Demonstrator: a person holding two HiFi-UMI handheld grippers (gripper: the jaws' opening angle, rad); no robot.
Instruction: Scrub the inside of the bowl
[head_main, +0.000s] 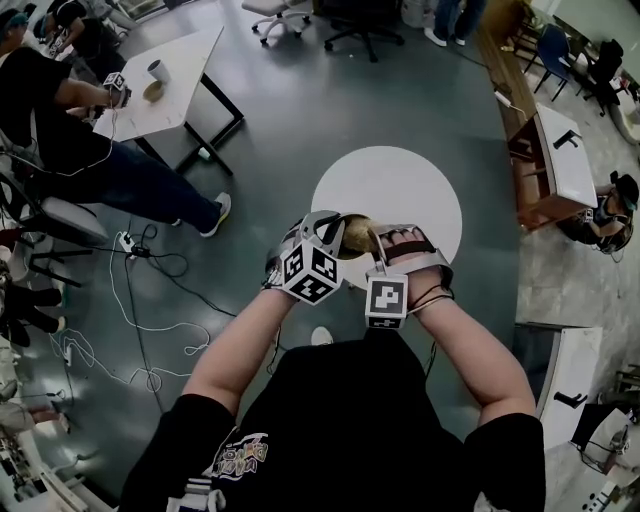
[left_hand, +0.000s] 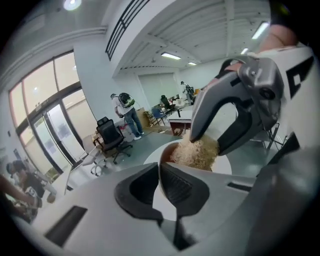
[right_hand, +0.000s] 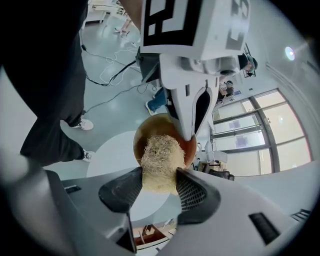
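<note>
Right gripper (right_hand: 159, 181): jaws clenched on a wad of straw-coloured fibre scrubber (right_hand: 160, 160). Its far end is pushed into the bowl (right_hand: 150, 127), evidently so the fibres bear on the inner wall.

Left gripper (left_hand: 160, 182): jaws pinched tight on the bowl's near rim, tilting the opening toward the scrubber (a brace against the scrubbing push, in my judgement).

The bowl appears to be held clear above the round white table (head_main: 420, 190), not resting on it. Scrubbing judged under way.

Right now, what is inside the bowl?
A straw-coloured scrubber, clamped in the right gripper, fills most of the bowl. Some brown inner wall shows beside it; the bottom under the scrubber is covered.
</note>
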